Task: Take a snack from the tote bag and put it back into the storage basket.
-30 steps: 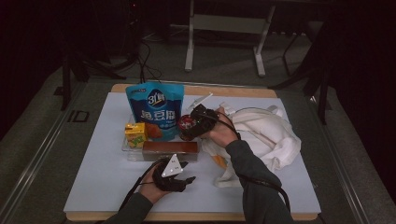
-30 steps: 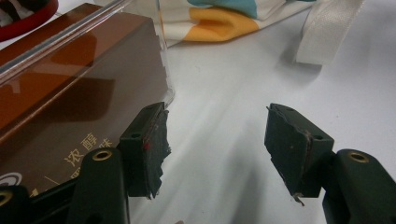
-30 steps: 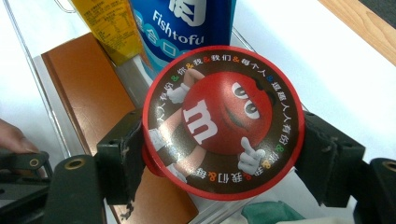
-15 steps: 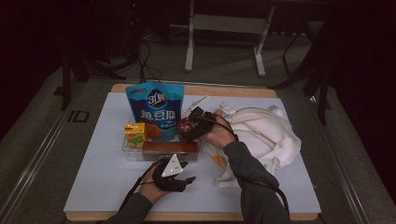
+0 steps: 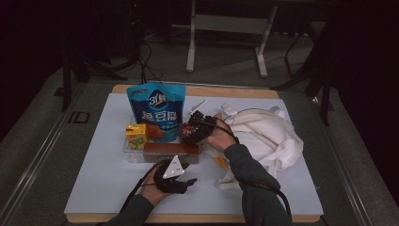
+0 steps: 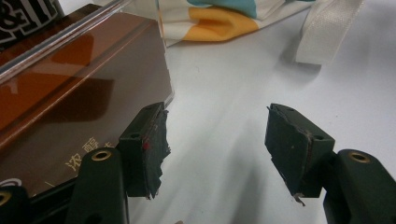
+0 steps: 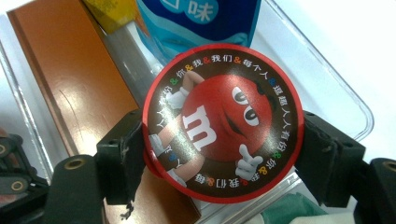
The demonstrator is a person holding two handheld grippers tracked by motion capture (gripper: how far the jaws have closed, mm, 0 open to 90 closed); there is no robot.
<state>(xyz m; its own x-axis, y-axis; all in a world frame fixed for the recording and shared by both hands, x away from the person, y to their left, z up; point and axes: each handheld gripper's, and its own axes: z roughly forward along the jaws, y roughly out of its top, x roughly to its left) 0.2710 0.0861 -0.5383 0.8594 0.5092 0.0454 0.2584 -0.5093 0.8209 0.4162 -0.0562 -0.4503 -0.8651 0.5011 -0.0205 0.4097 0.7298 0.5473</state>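
Right gripper view: right gripper point(image 7: 224, 154) fingers pinch the round M&M's candy tub point(image 7: 223, 122) above the clear tray point(image 7: 345, 100); placement remains. Left gripper point(image 6: 217, 140) fingers spread, empty, beside tray.

Tin point(image 7: 223, 122): round lid, glossy printed film, red rim, sharp glare across the print.
Brown box point(image 6: 70, 107): smooth glossy card or plastic wrap, mirror-like reflections; same sheen in the right gripper view point(image 7: 79, 79).
Tray point(image 7: 327, 88): clear hard plastic, shiny edges.
Blue pouch point(image 5: 156, 111): glossy plastic film, creased.
Yellow carton point(image 5: 136, 136): coated paper, slight sheen.
Bag point(image 5: 268, 136): off-white woven cloth, matt, rumpled; strap point(image 6: 327, 30) coarse ribbed webbing.
Table point(image 5: 103, 165): smooth matt white top, wood edge.
Left gripper point(image 6: 215, 140): matt black plastic, 2 pads point(image 6: 154, 140) of frayed, rough rubber or foam, brass-coloured inserts.
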